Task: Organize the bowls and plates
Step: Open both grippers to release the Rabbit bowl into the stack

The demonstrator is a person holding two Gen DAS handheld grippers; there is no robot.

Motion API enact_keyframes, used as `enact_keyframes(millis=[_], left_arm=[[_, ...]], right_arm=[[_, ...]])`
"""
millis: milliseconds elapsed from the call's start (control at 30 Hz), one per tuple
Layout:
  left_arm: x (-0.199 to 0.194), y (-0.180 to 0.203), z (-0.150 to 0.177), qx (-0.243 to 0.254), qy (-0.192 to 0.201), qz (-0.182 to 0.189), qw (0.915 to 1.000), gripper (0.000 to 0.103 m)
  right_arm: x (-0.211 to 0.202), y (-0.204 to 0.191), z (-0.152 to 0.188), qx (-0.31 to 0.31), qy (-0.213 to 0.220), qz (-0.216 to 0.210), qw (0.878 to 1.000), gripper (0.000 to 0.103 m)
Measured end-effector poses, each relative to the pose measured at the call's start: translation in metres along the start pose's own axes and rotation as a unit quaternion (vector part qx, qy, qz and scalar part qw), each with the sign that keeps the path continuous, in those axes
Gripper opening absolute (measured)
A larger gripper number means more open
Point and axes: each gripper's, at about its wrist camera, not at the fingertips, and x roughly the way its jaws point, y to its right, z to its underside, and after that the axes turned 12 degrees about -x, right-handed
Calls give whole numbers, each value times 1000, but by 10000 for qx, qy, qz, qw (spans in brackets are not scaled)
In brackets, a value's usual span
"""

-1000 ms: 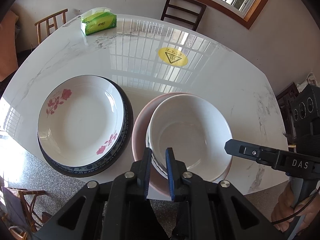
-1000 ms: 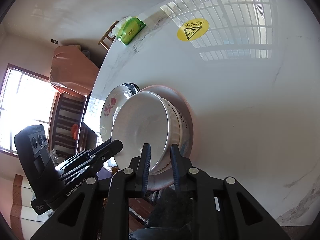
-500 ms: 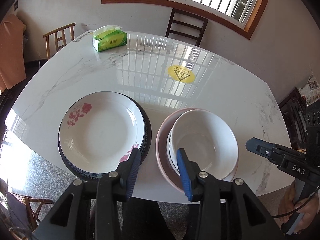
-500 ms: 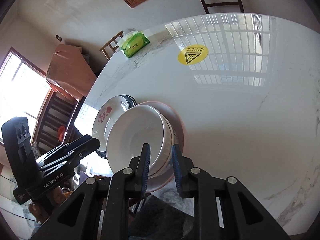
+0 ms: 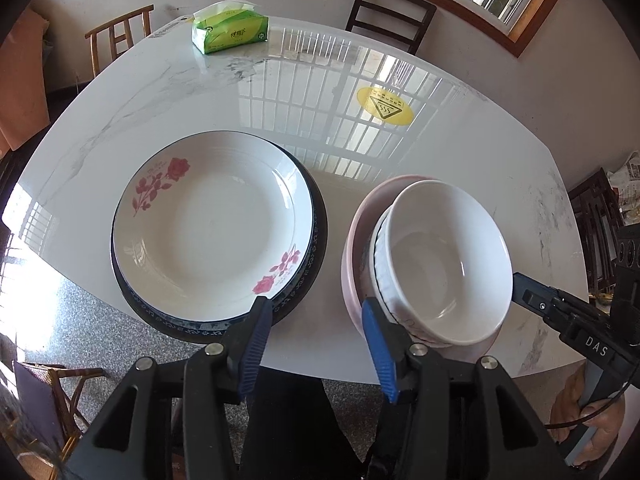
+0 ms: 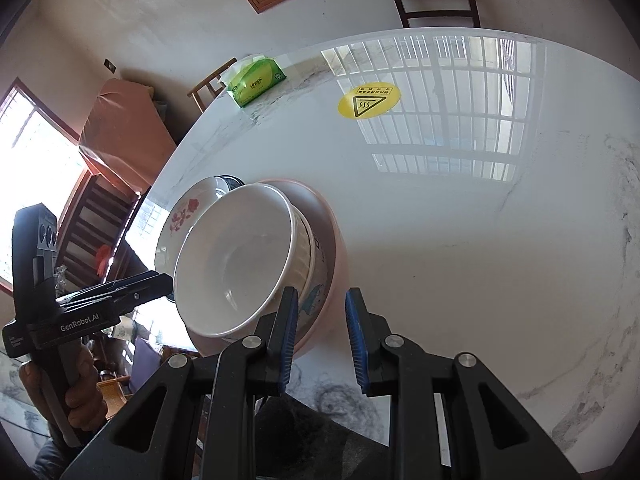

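A white plate with red flowers [image 5: 208,220] lies on a dark blue-rimmed plate [image 5: 318,240] at the table's near left. Beside it a white bowl [image 5: 440,264] is nested in a patterned bowl inside a pink bowl [image 5: 352,252]. My left gripper [image 5: 316,320] hovers over the bare strip between the two stacks; its jaws are opening and nothing is between them. My right gripper [image 6: 322,312] is at the bowl stack's right rim. Its pads stand slightly apart, with the pink bowl's [image 6: 336,248] edge between them and table showing beside the right pad.
The white marble table [image 5: 200,100] carries a green tissue pack [image 5: 230,32] at the far left and a yellow warning sticker [image 5: 385,106] near the middle. A dark chair [image 5: 392,16] and a light wooden chair [image 5: 116,36] stand behind it. Both stacks sit close to the near edge.
My left gripper let go of the bowl stack's near rim, widened, and drew back and to the left. My right gripper stayed at the right rim and rolled a little.
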Motion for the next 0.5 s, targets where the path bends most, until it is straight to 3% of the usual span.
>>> enact_keyframes(millis=[500], left_arm=[[10,4,-4,-148,-150,104,9997,48]], right_arm=[[10,2,3,33,-268,76,9996,27]])
